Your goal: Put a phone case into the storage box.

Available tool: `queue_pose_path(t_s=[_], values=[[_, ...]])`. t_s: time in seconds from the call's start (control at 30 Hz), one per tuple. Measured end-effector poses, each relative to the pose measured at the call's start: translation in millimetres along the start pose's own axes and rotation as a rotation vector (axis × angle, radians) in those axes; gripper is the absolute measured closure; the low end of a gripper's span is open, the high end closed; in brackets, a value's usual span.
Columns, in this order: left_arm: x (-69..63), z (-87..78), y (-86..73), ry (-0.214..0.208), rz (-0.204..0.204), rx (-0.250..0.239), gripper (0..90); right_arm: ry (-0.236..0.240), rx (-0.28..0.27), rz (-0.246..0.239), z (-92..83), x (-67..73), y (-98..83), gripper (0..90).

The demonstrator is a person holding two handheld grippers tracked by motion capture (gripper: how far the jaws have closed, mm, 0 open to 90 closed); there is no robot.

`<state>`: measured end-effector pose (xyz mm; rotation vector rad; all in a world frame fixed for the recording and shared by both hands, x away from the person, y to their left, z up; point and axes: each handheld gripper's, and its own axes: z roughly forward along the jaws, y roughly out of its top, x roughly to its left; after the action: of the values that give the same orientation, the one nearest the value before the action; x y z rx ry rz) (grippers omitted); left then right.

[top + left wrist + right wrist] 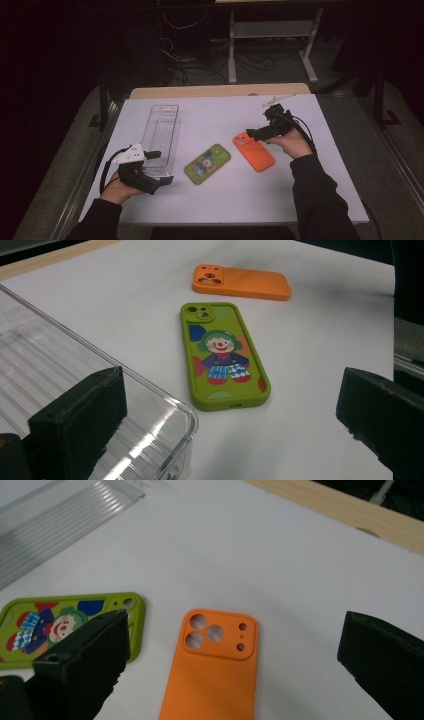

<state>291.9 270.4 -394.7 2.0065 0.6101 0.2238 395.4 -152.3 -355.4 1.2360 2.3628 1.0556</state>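
Note:
A green phone case with a clown picture [207, 163] [224, 356] lies flat mid-table. An orange phone case [254, 151] [216, 672] lies flat to its right, camera cut-outs toward the far side. My left gripper [155, 170] [232, 385] is open at the near end of a clear plastic tray [161, 131] and points toward the green case, holding nothing. Its left jaw is over the tray's corner [165, 425]. My right gripper [260, 125] [237, 630] is open just above the far end of the orange case, with nothing between its jaws.
White sheet [220, 200] covers the table, with a wooden strip [215, 91] at the far edge. A small clear object [274, 100] lies near the far right. Beyond the table are a white frame [272, 30] and cables on the dark floor.

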Motion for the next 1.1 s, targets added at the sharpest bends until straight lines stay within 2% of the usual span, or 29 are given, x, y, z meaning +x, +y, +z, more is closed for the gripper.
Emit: queue_pose_path(t_s=[0.17,0.2,0.23,0.5,0.57,0.7,0.73,0.83,1.1], values=[[0.0,0.0,0.0,0.000,-0.002,0.001,0.0,-0.003,0.044,0.004,4.8,1.5,-1.2,0.0],[0.0,0.1,0.0,0.000,-0.002,0.001,0.0,-0.004,0.050,-0.010,5.9,0.5,-1.5,0.0],[0.0,0.1,0.0,-0.001,-0.001,0.001,0.0,-0.005,0.063,0.006,6.5,1.7,-1.9,0.0],[-0.1,0.1,0.0,-0.001,-0.002,0.001,0.0,-0.014,0.118,-0.020,13.7,1.8,-4.8,0.0],[0.2,-0.2,0.0,0.001,0.001,0.003,0.0,-0.017,0.138,-0.006,15.0,3.3,-5.6,0.0],[0.1,-0.2,0.0,0.001,0.001,0.001,0.0,-0.018,0.161,-0.006,18.8,4.2,-8.1,0.0],[-0.1,0.0,-0.1,0.000,0.000,0.000,0.0,-0.018,0.160,-0.022,20.4,3.2,-9.0,0.0],[-0.2,0.2,-0.2,0.000,-0.001,0.000,0.0,-0.015,0.179,-0.001,22.2,4.4,-10.8,0.0],[-0.3,0.4,-0.2,-0.001,-0.001,-0.001,0.0,-0.011,0.215,0.001,29.4,5.0,-17.0,0.0]])
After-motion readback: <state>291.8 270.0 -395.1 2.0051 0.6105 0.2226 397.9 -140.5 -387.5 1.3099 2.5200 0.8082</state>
